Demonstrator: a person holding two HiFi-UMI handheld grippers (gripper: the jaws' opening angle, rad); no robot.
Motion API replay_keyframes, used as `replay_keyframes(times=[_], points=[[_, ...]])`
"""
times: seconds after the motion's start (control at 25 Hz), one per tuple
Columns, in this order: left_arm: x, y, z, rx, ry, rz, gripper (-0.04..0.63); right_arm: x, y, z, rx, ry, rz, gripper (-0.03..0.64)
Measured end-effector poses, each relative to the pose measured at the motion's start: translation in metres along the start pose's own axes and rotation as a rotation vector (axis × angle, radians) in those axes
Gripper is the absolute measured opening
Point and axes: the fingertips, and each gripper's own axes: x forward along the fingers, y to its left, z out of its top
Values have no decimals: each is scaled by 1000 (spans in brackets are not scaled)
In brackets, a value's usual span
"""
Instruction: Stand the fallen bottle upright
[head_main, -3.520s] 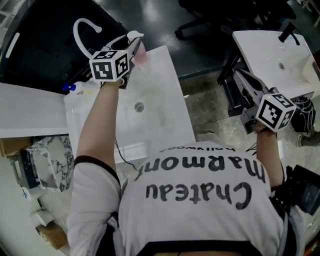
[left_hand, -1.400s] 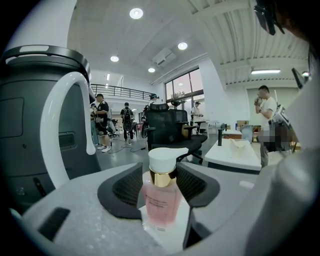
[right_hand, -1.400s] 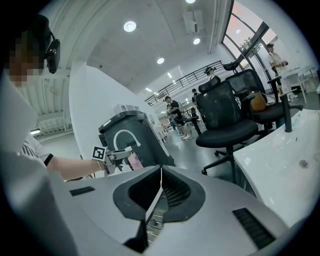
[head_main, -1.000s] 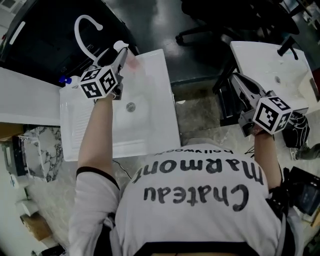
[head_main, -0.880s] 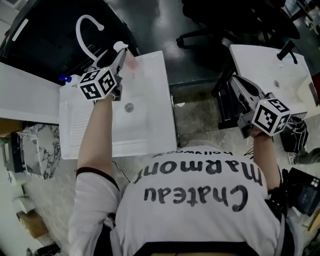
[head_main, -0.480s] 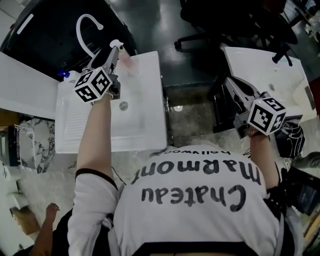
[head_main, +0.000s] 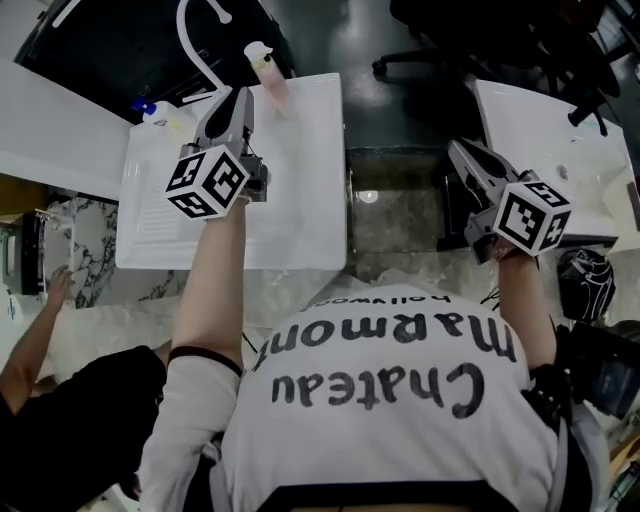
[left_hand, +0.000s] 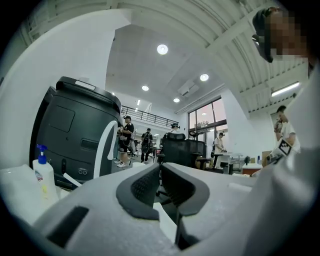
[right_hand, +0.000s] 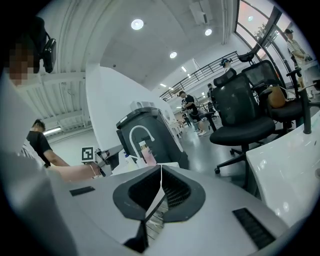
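Observation:
The pink bottle (head_main: 268, 72) with a white pump cap stands upright on the far rim of the white sink (head_main: 310, 215); it also shows far off as the pink bottle (right_hand: 148, 154) in the right gripper view. My left gripper (head_main: 238, 97) hovers over the sink just short of the bottle and apart from it. Its jaws have just been closing and nothing is between them (left_hand: 160, 176). My right gripper (head_main: 456, 150) is held in the air between the two sinks, shut (right_hand: 161, 172) and empty.
A curved white faucet (head_main: 196, 30) rises behind the sink, with a blue-capped white bottle (head_main: 150, 108) at its left. A second white sink (head_main: 560, 130) is on the right. Another person (head_main: 60, 380) crouches at lower left. Office chairs (right_hand: 245, 107) stand beyond.
My left gripper has let go of the pink bottle, drawn back from it over the sink and closed its jaws. The bottle stays upright. Another person has come in at lower left.

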Motion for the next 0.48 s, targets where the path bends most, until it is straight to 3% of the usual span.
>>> replay_keyframes(times=[0.2, 0.48], points=[[-33, -12, -2, -27, 7, -67, 15, 19, 28, -8, -8, 19, 28, 17], [-95, -25, -11, -104, 42, -87, 14, 48, 88, -17, -13, 42, 84, 17]])
